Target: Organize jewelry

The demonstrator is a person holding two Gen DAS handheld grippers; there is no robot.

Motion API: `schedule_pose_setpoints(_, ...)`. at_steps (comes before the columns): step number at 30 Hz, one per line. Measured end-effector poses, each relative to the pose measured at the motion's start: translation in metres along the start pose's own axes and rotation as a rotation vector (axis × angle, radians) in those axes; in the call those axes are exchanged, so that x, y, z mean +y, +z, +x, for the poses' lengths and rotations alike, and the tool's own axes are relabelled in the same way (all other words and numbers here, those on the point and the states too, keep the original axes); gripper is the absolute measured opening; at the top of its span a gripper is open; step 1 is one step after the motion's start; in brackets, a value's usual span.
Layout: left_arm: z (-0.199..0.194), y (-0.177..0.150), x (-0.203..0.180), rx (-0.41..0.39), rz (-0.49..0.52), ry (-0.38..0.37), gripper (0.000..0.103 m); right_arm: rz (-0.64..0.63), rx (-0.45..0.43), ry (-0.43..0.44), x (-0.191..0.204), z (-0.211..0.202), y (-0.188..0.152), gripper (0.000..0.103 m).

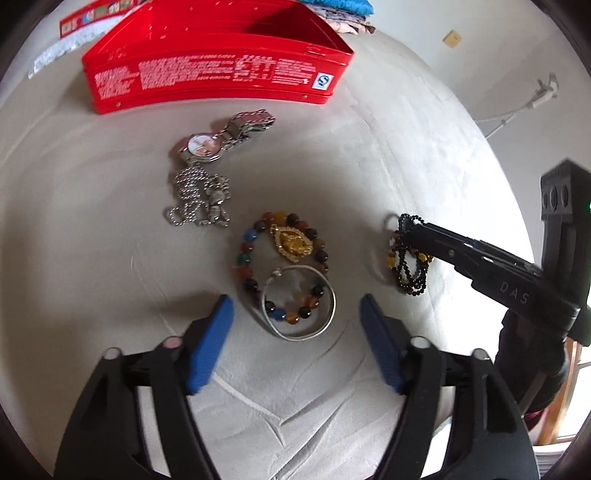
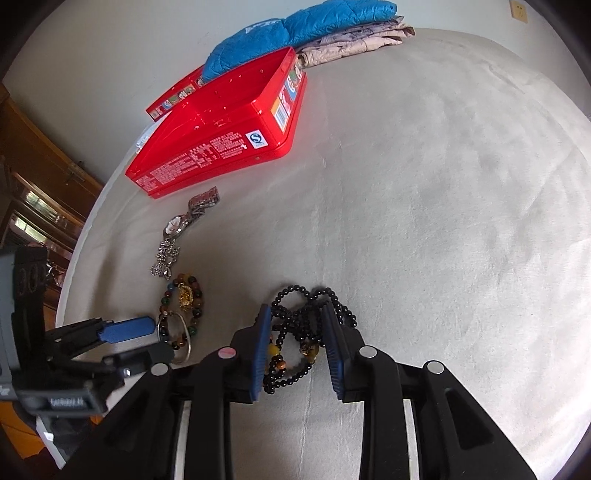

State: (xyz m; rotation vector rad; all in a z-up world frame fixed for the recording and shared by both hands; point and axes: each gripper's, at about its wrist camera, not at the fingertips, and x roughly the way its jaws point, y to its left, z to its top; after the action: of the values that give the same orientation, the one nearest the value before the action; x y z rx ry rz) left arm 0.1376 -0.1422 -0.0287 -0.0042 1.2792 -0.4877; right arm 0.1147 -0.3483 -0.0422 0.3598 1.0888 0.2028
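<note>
An open red tin box (image 1: pixel 218 70) (image 2: pixel 221 147) stands at the far side of a beige cloth. In front of it lie a silver watch (image 1: pixel 218 140) (image 2: pixel 184 218), a silver ball chain (image 1: pixel 199 201) (image 2: pixel 165 258), a multicolour bead bracelet with a gold pendant (image 1: pixel 284 254) (image 2: pixel 183 302) and a silver bangle (image 1: pixel 299 302) (image 2: pixel 181 338). My left gripper (image 1: pixel 295 325) is open, its blue pads either side of the bangle. My right gripper (image 2: pixel 295 343) is open around a black bead necklace (image 2: pixel 306 321) (image 1: pixel 408 254), which lies on the cloth.
Folded blue and beige clothes (image 2: pixel 303 33) lie behind the box. The box's lid (image 2: pixel 173 96) leans at its back. The cloth-covered surface (image 2: pixel 443 184) stretches wide to the right. A wooden cabinet (image 2: pixel 37 177) stands off the left edge.
</note>
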Motion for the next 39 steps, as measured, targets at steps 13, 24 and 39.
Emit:
schedule_pose_setpoints(13, 0.01, 0.007, -0.01, -0.028, 0.066, 0.129, 0.047, 0.006, 0.008, 0.009, -0.001, 0.001, 0.0, 0.033)
schedule_pose_setpoints(24, -0.029, -0.01, 0.027, -0.079, 0.016, 0.067, 0.047, 0.015, -0.008, -0.025, 0.007, -0.011, -0.001, 0.063)
schedule_pose_setpoints(39, -0.045, -0.022, 0.056, -0.122, -0.041, 0.077, 0.047, -0.075, 0.021, -0.135, 0.026, 0.015, -0.008, 0.091)
